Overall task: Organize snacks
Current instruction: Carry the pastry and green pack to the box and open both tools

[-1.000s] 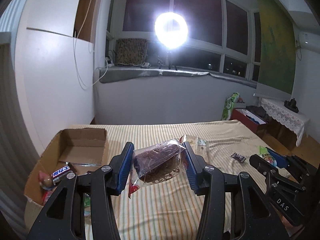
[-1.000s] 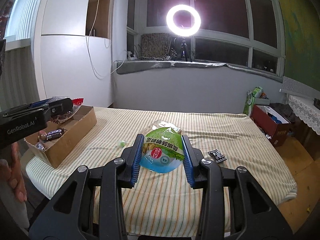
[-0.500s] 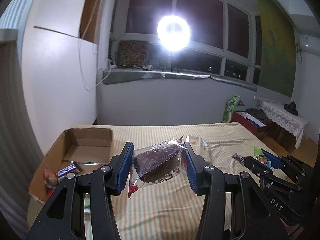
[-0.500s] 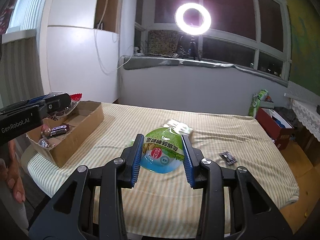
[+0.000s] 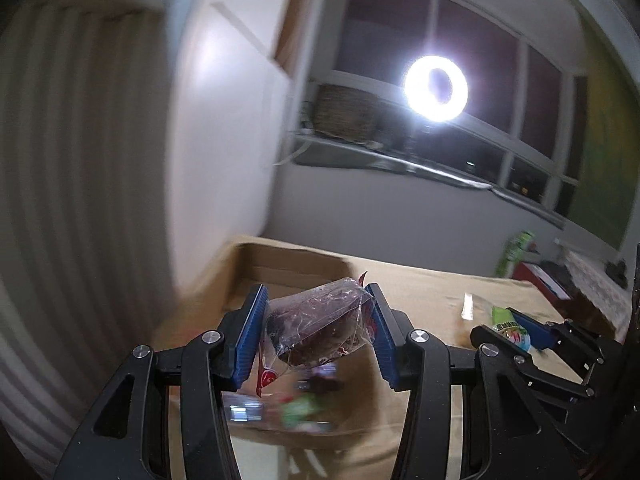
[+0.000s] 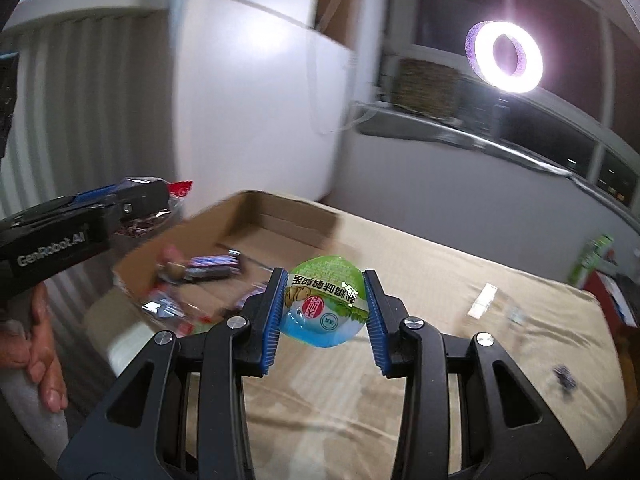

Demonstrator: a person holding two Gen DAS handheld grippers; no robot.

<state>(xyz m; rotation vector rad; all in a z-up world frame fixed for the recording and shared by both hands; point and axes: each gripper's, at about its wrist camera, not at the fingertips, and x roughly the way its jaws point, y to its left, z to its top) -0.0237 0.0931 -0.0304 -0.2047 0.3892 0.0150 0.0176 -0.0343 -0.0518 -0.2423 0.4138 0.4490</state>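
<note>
My left gripper is shut on a clear packet of dark brown snack and holds it in the air above the open cardboard box. My right gripper is shut on a green and blue snack pouch, held above the striped bed beside the box. The box holds several wrapped snacks. In the right wrist view the left gripper hangs over the box's left side. Both views are blurred by motion.
A striped cloth covers the bed. A white packet and a small dark packet lie on it to the right. A white cabinet stands behind the box. A ring light glares at the window.
Both grippers have swung left toward the box with their snacks still held. The box now fills more of both views, and the left gripper is over it.
</note>
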